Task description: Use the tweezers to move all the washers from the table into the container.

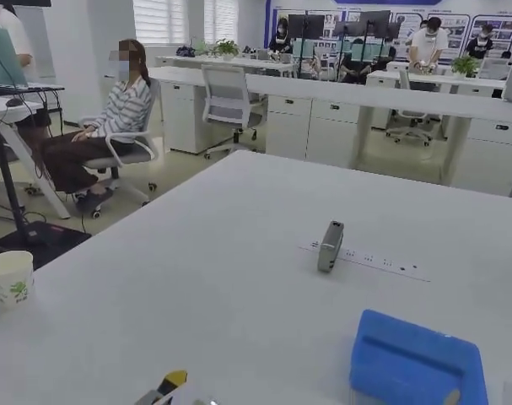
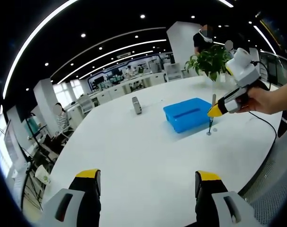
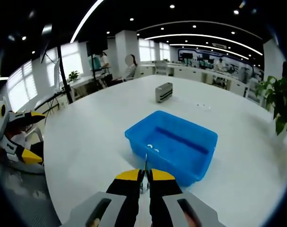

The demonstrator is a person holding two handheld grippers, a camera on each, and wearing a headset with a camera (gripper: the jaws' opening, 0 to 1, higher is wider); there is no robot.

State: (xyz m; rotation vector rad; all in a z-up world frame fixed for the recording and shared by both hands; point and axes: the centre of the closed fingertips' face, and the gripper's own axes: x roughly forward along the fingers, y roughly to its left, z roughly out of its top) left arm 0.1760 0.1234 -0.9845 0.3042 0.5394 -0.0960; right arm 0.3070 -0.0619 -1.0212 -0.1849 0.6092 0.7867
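Nearest, the left tool [image 2: 148, 177] gapes wide over the worktop [image 1: 196, 278]. The right tool [image 3: 145, 176] pinches one pair of tweezers [image 3: 145, 163] just before one blue container [image 3: 200, 161]. Farther off stands one grey block [image 1: 330, 245]. Tiny washers [image 1: 369, 257], too small to count, lie to its right.

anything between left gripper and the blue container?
Nothing. Bare white tabletop runs from the left gripper to the blue container, seen in the left gripper view.
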